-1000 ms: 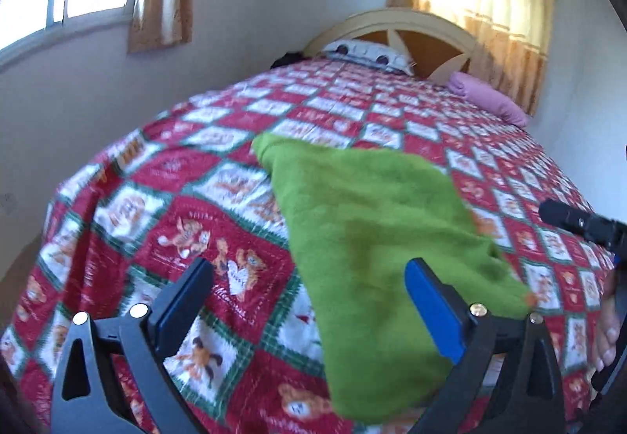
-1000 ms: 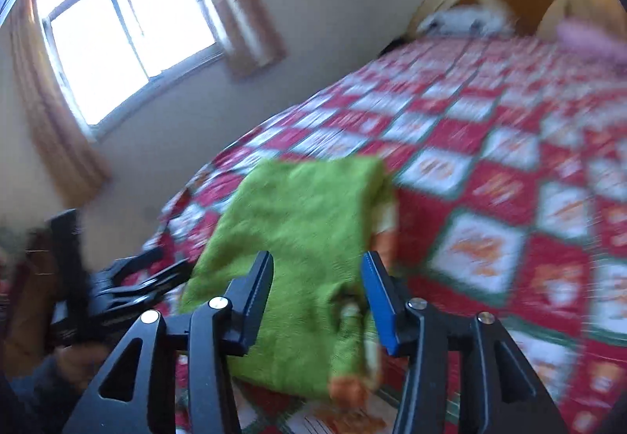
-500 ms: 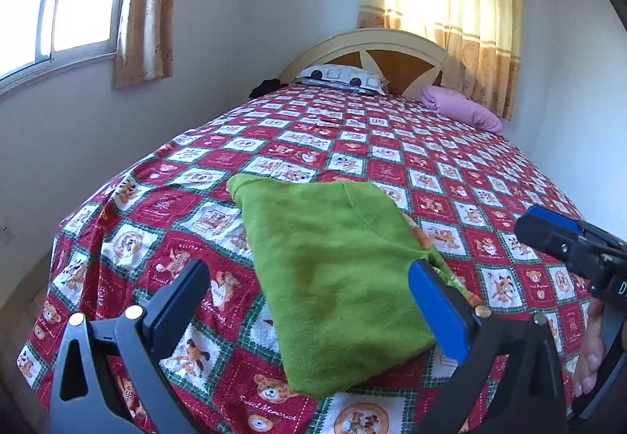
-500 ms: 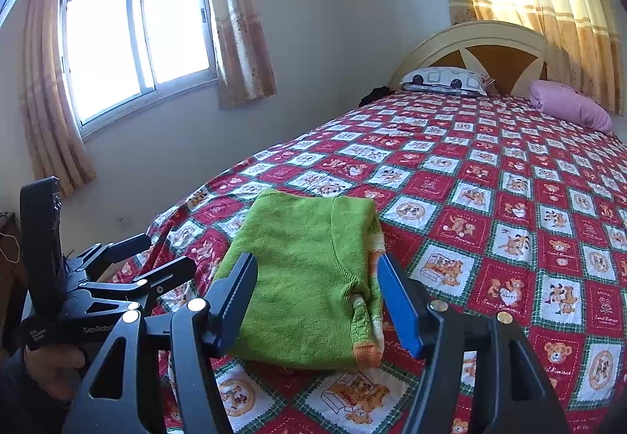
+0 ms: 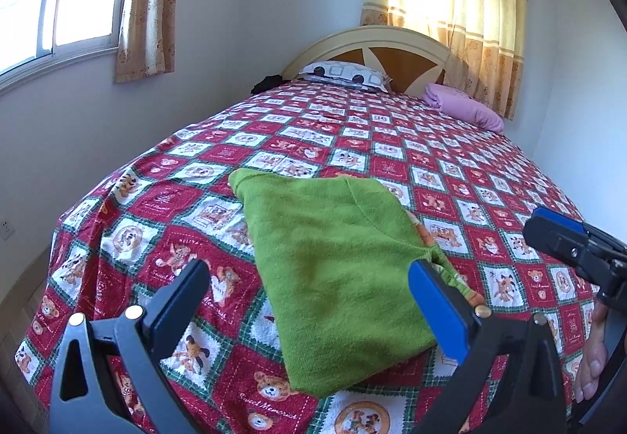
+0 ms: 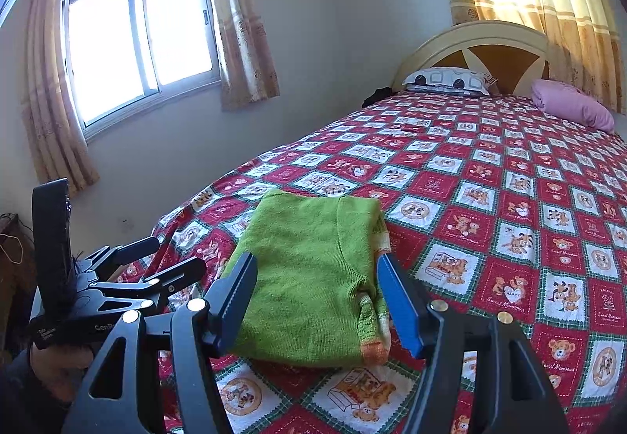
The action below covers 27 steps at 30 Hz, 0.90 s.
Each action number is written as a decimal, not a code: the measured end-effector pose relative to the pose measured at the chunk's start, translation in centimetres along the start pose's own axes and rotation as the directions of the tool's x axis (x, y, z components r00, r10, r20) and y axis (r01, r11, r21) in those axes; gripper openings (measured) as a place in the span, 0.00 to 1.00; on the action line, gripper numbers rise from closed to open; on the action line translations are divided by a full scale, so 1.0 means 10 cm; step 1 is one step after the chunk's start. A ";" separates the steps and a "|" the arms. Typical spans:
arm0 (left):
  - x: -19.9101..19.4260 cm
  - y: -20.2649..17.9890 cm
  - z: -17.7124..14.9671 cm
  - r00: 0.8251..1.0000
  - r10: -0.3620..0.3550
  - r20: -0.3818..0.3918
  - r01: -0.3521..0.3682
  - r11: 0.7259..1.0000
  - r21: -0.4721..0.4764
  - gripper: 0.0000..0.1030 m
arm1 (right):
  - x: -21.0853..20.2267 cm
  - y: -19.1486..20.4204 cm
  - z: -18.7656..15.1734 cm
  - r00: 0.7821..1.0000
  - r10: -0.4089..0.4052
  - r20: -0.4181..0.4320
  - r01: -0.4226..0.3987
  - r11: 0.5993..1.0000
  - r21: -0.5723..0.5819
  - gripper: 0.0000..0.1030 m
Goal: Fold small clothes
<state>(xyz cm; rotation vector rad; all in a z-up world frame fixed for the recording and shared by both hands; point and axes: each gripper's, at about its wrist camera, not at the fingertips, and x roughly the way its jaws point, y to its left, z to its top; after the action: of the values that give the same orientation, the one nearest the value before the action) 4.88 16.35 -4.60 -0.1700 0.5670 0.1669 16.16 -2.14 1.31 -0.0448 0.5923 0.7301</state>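
A small green knit garment (image 5: 333, 265) lies folded into a rectangle on the bed near its foot; it also shows in the right wrist view (image 6: 313, 273), with a striped orange-edged cuff at its right side. My left gripper (image 5: 309, 297) is open and empty, held above and short of the garment. My right gripper (image 6: 317, 297) is open and empty, also held back from the garment. Neither touches the cloth. The left gripper shows at the left of the right wrist view (image 6: 149, 269), and the right gripper shows at the right edge of the left wrist view (image 5: 568, 242).
The bed has a red, white and green bear-print cover (image 5: 392, 160). A patterned pillow (image 5: 345, 75) and a pink bundle (image 5: 466, 111) lie by the headboard (image 5: 392, 50). A wall with a window (image 6: 133, 38) runs along the bed's left side.
Both grippers have pulled back and up from the garment, which now lies folded and still. The views have steadied from the earlier blur.
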 end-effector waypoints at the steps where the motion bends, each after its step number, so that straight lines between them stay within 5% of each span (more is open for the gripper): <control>1: 0.00 0.00 0.00 1.000 0.001 -0.001 -0.001 1.000 -0.001 1.00 | 0.00 0.00 0.00 1.000 0.000 0.000 0.000 1.000 0.000 0.63; 27: 0.00 0.01 0.01 1.000 -0.001 -0.002 0.001 1.000 0.001 1.00 | 0.01 0.05 -0.04 1.000 0.014 -0.008 -0.014 1.000 -0.001 0.63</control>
<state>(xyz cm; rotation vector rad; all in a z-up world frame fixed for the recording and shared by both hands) 4.97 16.51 -4.52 -0.1696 0.5689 0.1654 15.71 -1.77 0.96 -0.0442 0.6006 0.7444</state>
